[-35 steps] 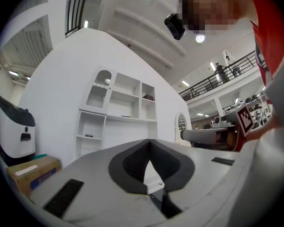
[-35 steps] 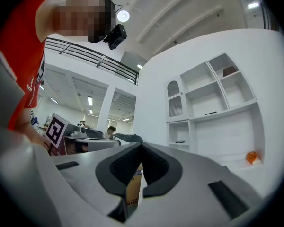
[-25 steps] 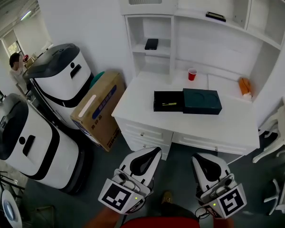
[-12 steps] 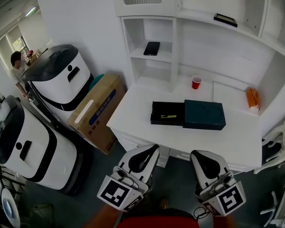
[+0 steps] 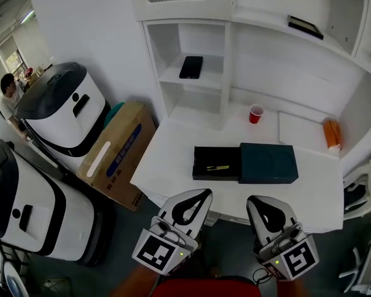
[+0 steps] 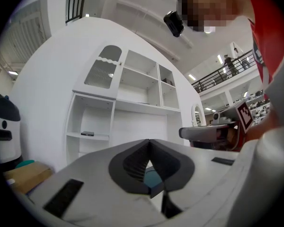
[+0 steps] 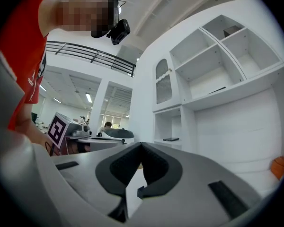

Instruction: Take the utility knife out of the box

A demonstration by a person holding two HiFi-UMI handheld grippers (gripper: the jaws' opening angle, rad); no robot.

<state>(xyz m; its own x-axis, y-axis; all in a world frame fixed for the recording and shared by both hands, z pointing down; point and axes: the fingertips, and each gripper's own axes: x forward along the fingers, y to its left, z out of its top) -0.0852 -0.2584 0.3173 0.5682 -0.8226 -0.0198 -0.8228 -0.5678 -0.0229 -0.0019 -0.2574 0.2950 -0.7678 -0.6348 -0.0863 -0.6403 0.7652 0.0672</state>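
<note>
- Yellow, slim utility knife (image 5: 217, 167) is seen lying inside the black open box tray (image 5: 201, 174), which touches a dark teal box cover (image 5: 269, 163) on the white desk (image 5: 167, 147).
- Left gripper (image 5: 200, 194) and right gripper (image 5: 254, 200) are held short of the desk, jaws pressed together, nothing gripped.
- Nothing of the task is judged done: reaching, grasping and lifting out are left.
</note>
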